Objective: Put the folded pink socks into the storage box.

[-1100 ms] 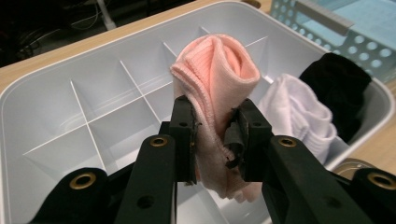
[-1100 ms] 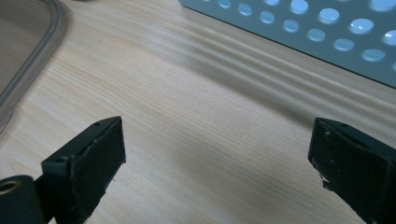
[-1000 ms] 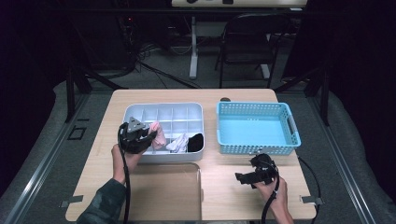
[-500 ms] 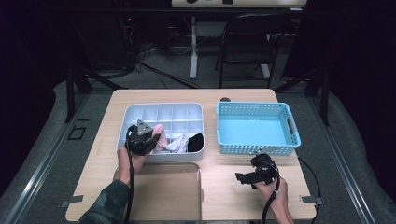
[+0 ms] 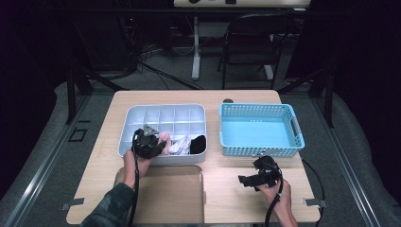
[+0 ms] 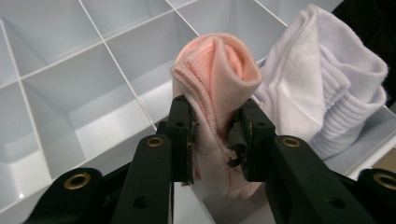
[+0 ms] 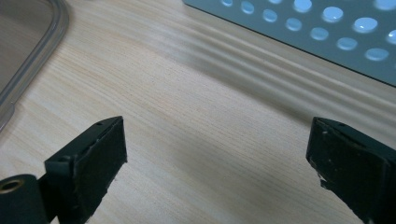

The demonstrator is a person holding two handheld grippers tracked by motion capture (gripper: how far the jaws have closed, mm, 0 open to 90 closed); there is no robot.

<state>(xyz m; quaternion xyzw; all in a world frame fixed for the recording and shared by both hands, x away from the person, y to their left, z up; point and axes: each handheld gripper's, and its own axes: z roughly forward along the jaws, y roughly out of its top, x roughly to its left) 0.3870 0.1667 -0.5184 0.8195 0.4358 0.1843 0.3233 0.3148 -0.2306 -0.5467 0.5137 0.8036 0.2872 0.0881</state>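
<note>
My left gripper [image 5: 149, 142] [image 6: 215, 135] is shut on a rolled pink sock [image 6: 219, 74] [image 5: 164, 141], with its pads pressing both sides of the roll. It holds the sock over the front row of the white divided tray [image 5: 165, 106]. A folded white sock [image 6: 322, 93] [image 5: 182, 144] sits in the compartment beside it, and a black sock [image 5: 197, 143] lies past that. My right gripper [image 5: 243, 180] [image 7: 217, 154] hovers open over bare wood in front of the blue basket [image 5: 257, 106], with nothing between its fingers.
A clear shallow lid [image 5: 163, 189] [image 7: 28, 70] lies on the wooden table [image 7: 187, 93] in front of the tray. The basket's perforated wall [image 7: 327, 37] stands close to the right gripper. The tray's back compartments [image 6: 70, 84] hold nothing.
My left gripper has moved a little to the right and down into the tray's front row, still holding the pink sock. The right gripper has kept still.
</note>
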